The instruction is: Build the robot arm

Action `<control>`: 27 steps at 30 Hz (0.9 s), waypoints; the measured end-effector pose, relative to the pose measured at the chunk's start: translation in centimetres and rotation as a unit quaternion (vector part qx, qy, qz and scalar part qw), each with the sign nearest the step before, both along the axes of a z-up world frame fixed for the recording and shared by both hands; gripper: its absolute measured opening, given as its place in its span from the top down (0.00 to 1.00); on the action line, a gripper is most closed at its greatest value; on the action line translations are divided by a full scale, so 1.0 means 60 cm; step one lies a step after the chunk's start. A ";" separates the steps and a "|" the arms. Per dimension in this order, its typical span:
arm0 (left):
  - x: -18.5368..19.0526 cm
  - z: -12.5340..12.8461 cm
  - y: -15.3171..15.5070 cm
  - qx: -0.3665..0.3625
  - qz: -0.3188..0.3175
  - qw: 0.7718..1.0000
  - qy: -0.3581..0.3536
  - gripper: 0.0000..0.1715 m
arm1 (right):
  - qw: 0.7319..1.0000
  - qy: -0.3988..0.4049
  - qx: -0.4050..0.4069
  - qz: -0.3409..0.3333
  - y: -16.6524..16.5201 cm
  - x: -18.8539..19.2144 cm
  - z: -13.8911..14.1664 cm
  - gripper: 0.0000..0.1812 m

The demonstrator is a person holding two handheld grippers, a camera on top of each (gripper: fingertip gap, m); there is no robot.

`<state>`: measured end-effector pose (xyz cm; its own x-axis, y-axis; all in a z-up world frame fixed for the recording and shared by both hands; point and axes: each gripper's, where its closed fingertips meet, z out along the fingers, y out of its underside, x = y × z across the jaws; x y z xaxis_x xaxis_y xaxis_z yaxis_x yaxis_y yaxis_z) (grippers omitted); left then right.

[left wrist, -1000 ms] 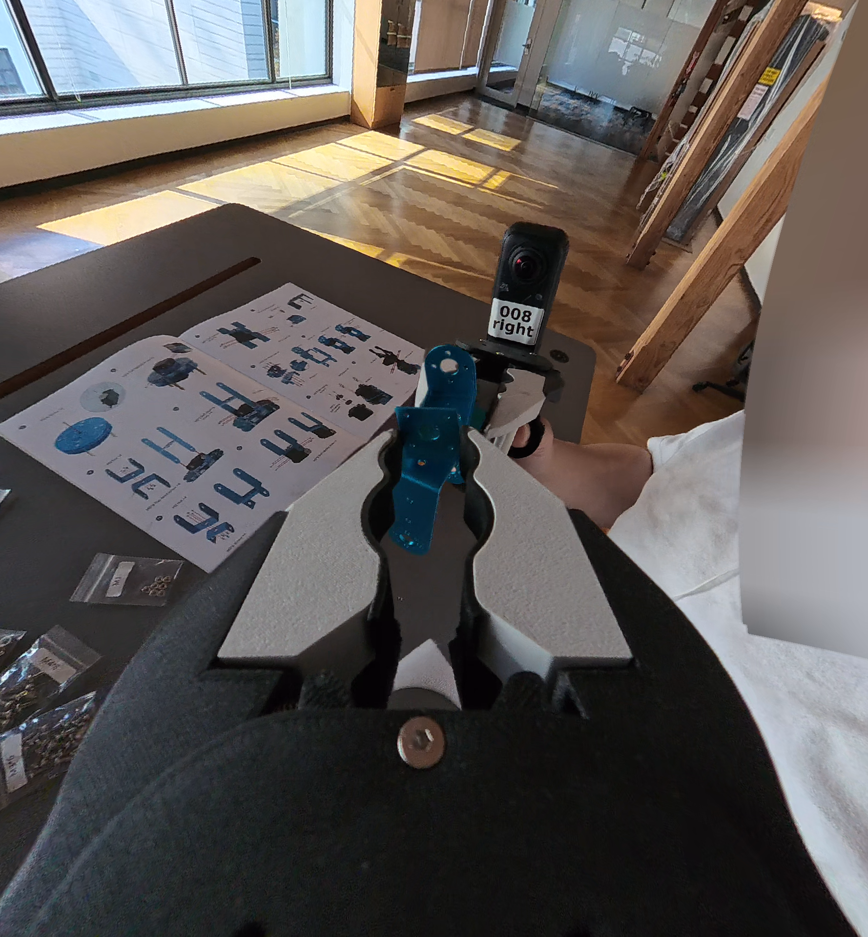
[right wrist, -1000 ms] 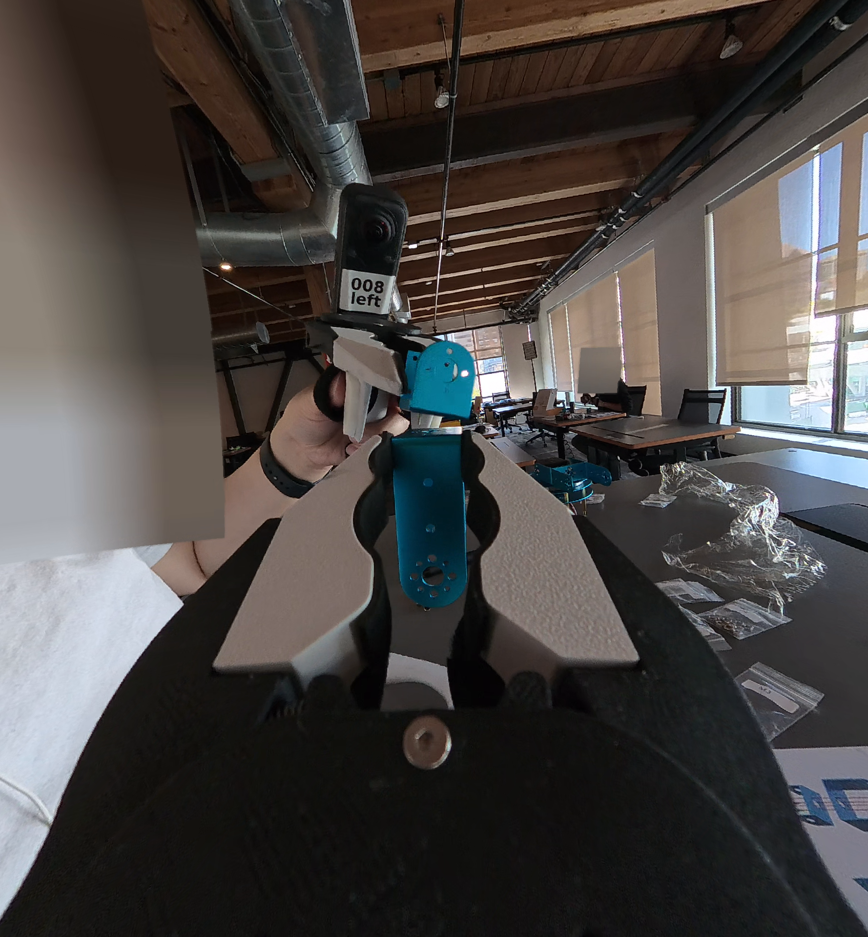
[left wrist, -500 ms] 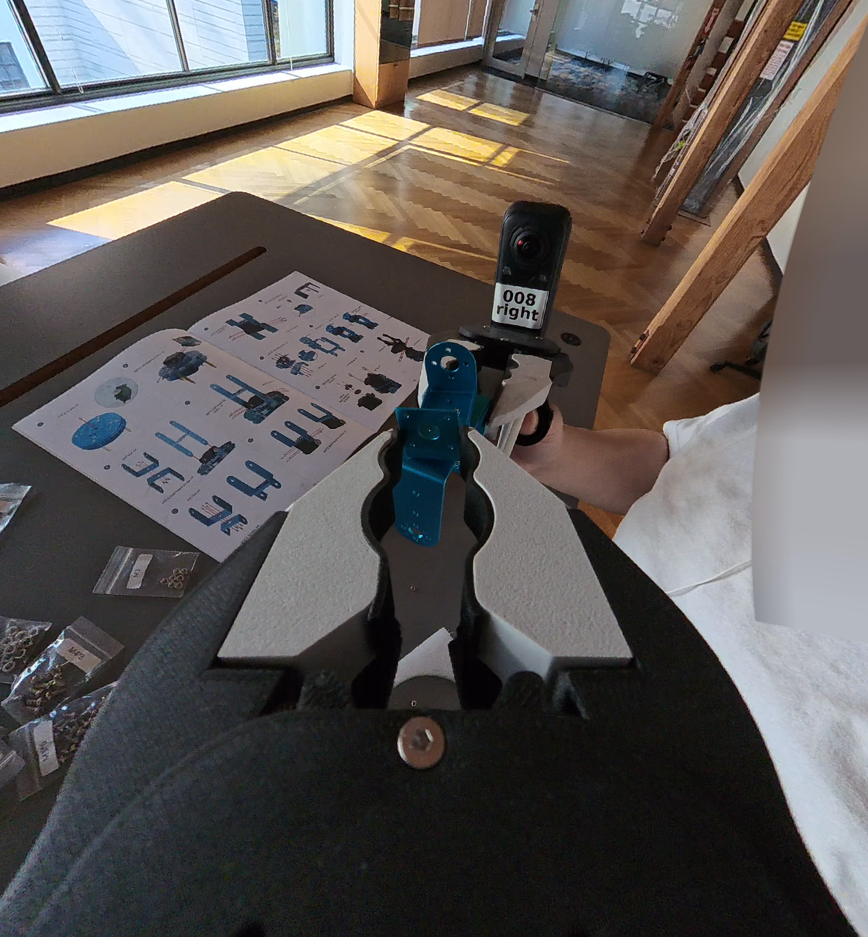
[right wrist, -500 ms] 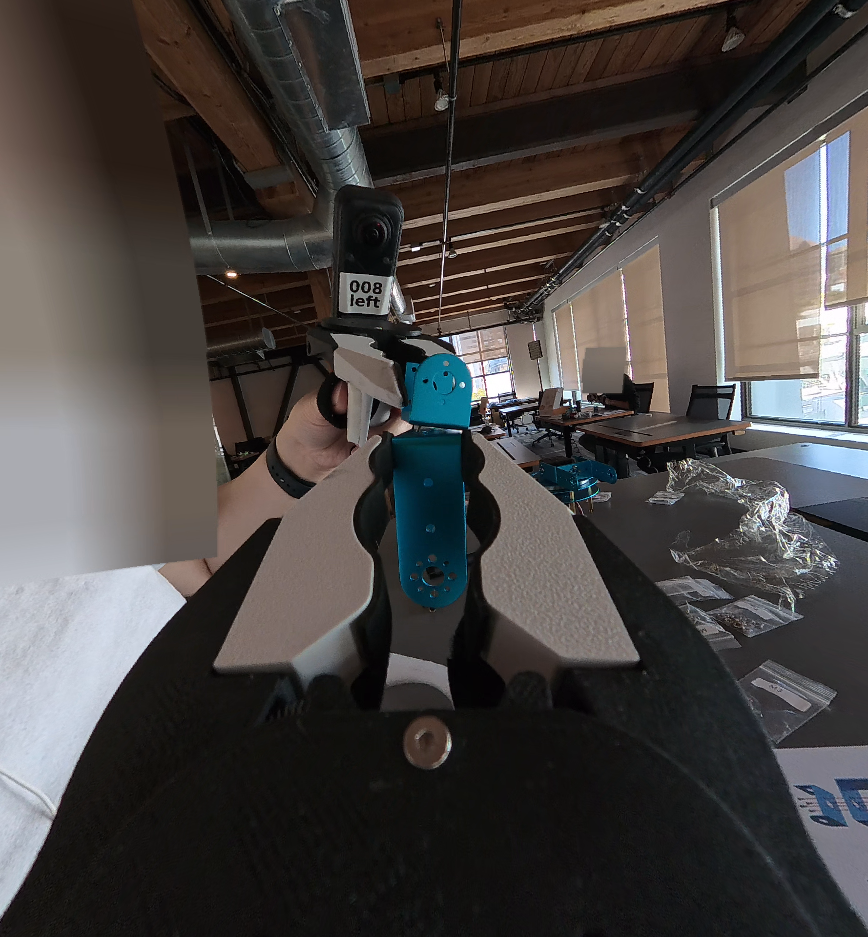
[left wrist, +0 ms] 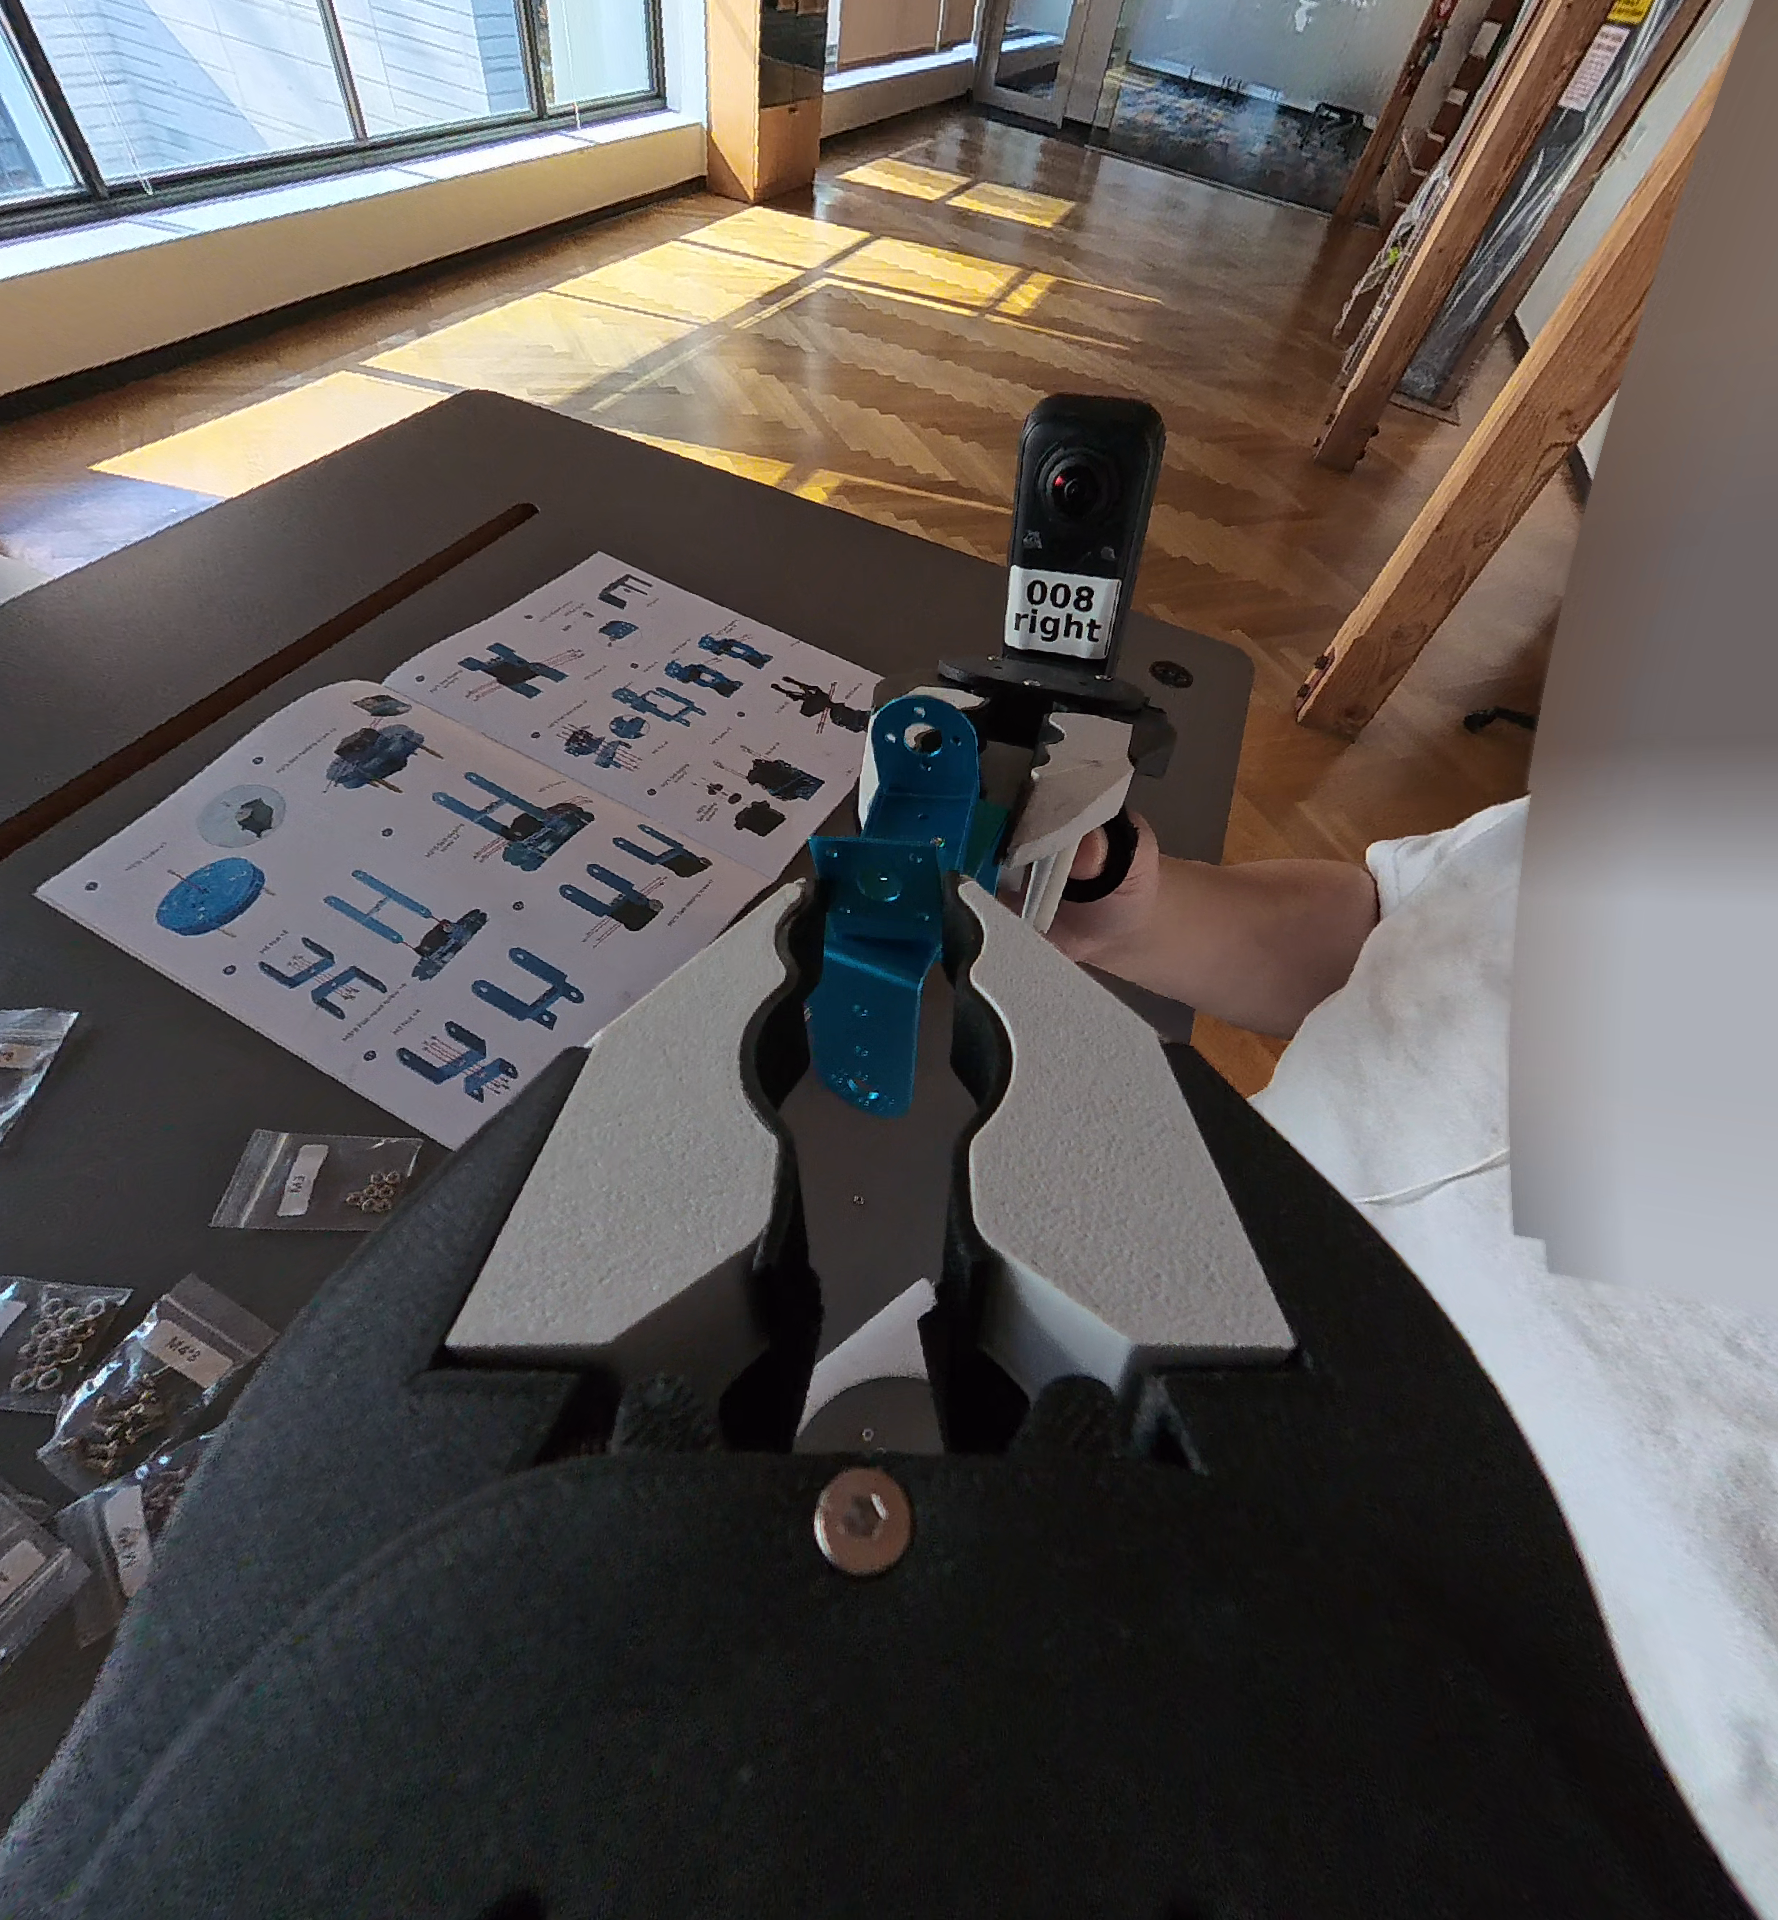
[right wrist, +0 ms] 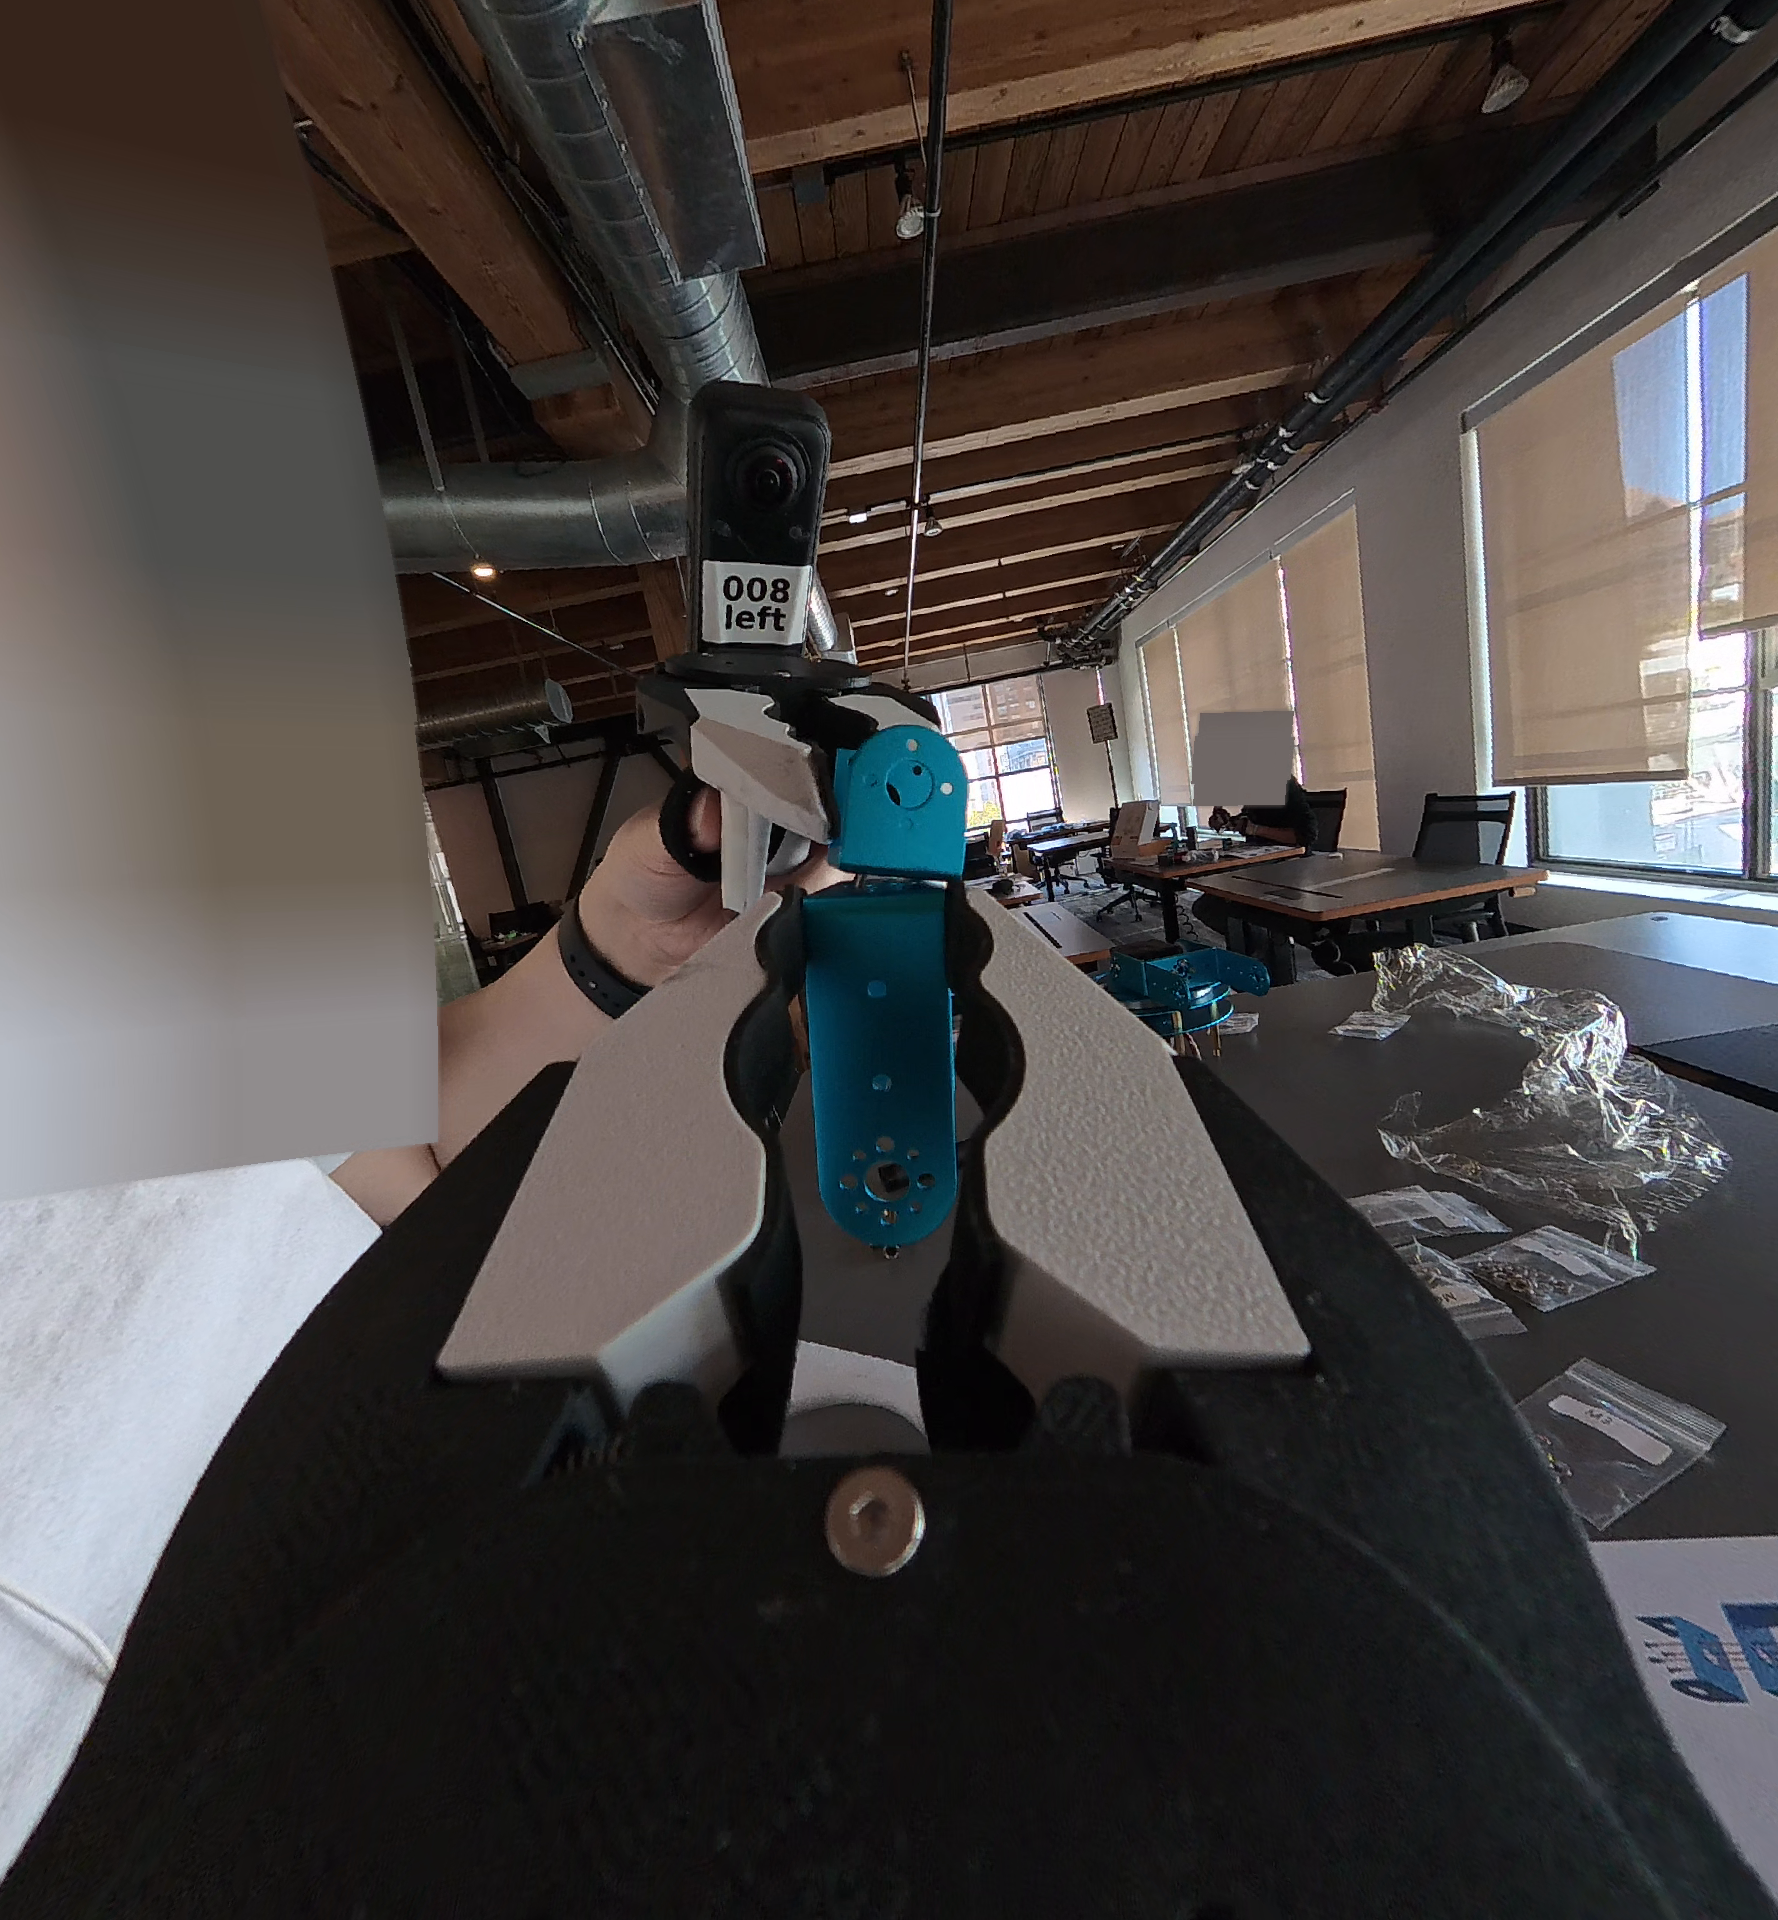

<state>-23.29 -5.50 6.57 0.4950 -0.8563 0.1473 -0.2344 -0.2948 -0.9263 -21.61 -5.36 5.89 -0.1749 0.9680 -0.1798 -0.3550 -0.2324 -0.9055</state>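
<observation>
Left wrist view: left gripper (left wrist: 872,904) clamped blue bracket (left wrist: 869,982) above dark table (left wrist: 241,582); right gripper (right wrist: 869,914) clenched second blue bracket (right wrist: 880,1081), ends touching midair beside instruction sheet (left wrist: 428,831). Parts looked mid-alignment; hole matching seemed needed.

Landmark: open instruction booklet (left wrist: 469,842), flat on the worktop (left wrist: 241,582). Left hand-held gripper (left wrist: 874,914) sits above the booklet's near right corner, bracket (left wrist: 869,997) between its fingers. Right hand-held gripper (left wrist: 978,821) faces it from just beyond, over the booklet's right edge, with a second bracket (left wrist: 916,779) touching the first one's far end. Small parts bags (left wrist: 319,1179) lie on the worktop nearer the camera than the booklet and to its left. In the right wrist view, crumpled plastic wrap (right wrist: 1550,1081) lies beyond the bags (right wrist: 1623,1434), a part-built assembly (right wrist: 1176,977) farther back.
</observation>
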 end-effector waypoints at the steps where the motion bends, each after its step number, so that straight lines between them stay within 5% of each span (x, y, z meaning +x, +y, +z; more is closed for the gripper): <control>1: 0.000 0.000 0.000 0.004 -0.002 1.000 0.005 0.88 | 1.000 -0.001 0.000 0.000 0.000 0.000 0.000 0.86; 12: 0.002 -0.007 -0.003 0.035 -0.029 0.997 0.064 0.88 | 1.000 0.002 -0.011 0.014 -0.003 0.002 0.000 0.86; 27: 0.005 0.005 0.004 0.025 -0.011 0.999 0.047 0.89 | 0.999 0.005 -0.028 0.016 0.002 0.005 0.006 0.87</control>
<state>-22.96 -5.25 6.86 0.4854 -0.8723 0.0585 -0.3262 -0.2428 -0.9136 -21.34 -5.24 6.24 -0.2067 0.9504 -0.2323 -0.3558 -0.2942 -0.8870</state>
